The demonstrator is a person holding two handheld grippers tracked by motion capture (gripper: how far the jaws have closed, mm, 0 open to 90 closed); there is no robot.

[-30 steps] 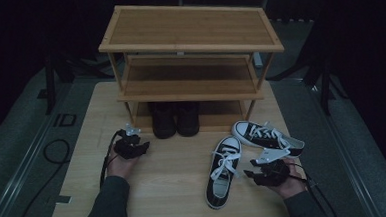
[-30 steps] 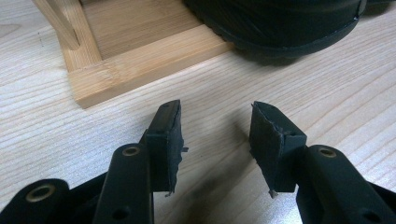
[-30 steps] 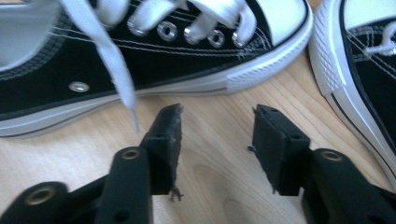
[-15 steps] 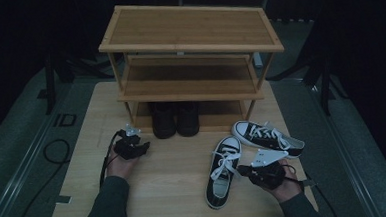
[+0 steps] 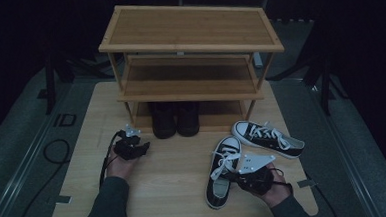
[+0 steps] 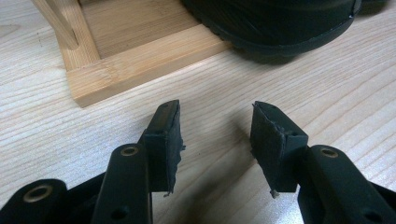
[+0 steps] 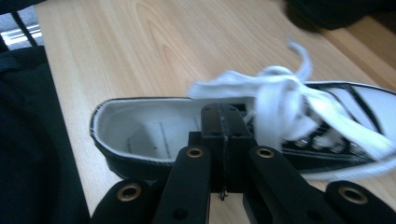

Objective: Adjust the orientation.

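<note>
A black-and-white sneaker (image 5: 223, 171) lies on the wooden table (image 5: 175, 194), toe towards the rack. My right gripper (image 5: 234, 176) sits at its heel end. In the right gripper view its jaws (image 7: 224, 123) have just closed and stand shut over the sneaker's opening (image 7: 140, 130), with nothing seen between them. A second sneaker (image 5: 267, 138) lies to the right, toe pointing left. My left gripper (image 5: 143, 147) rests low on the table, open. In the left gripper view its empty jaws (image 6: 215, 140) point at a black shoe (image 6: 280, 23) and the rack's base (image 6: 140, 60).
A three-tier bamboo shoe rack (image 5: 189, 28) stands at the back of the table. A pair of black shoes (image 5: 175, 118) sits on its bottom shelf. Bare tabletop lies between my two hands. Dark floor and cables surround the table.
My right gripper has moved left, from beside the far sneaker to the heel of the near one, and its jaws have shut. The left gripper and both sneakers have stayed put.
</note>
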